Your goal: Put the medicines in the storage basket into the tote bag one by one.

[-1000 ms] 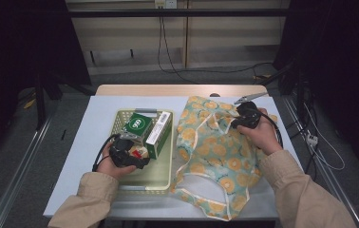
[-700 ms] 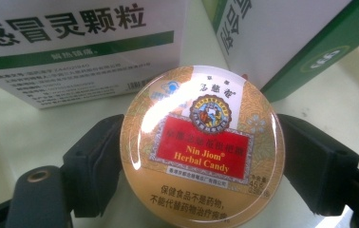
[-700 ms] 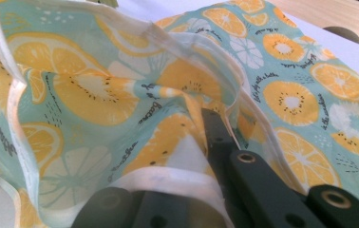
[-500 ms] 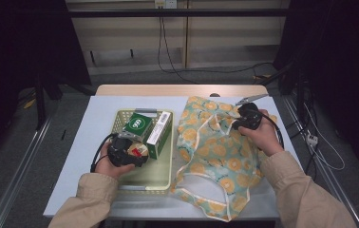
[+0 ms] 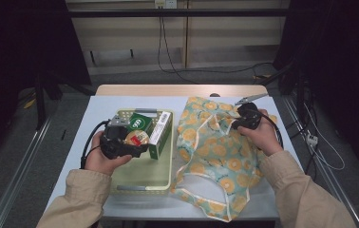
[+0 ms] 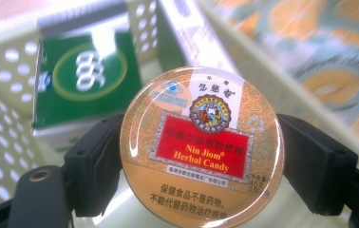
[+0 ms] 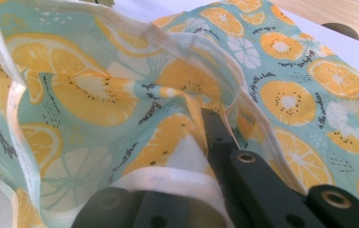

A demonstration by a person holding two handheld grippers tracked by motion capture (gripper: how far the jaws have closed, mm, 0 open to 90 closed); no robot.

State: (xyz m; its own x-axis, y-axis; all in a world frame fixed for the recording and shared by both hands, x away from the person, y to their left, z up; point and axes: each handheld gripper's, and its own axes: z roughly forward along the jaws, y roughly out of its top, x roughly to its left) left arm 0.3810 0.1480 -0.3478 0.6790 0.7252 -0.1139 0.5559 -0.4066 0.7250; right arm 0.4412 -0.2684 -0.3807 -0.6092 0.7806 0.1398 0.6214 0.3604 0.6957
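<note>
Candy tin lifted over the basket, bag edge pinched.
The left tool (image 6: pixel 201 156) is clamped on the round candy tin (image 6: pixel 201 152), which hides its pads, above the yellow basket (image 5: pixel 142 173); its jaws have just closed a little. The right tool (image 7: pixel 187 156) is clamped on the fruit-print bag (image 5: pixel 215 156); fabric buries its tips.

The candy tin (image 6: pixel 202 147) hid most of the green box (image 6: pixel 86 80) behind it, and its bottom rim ran off frame. Right gripper (image 7: pixel 206 142) jaw tips were buried in the fruit-print bag (image 7: pixel 97 95), so couldn't see them.
</note>
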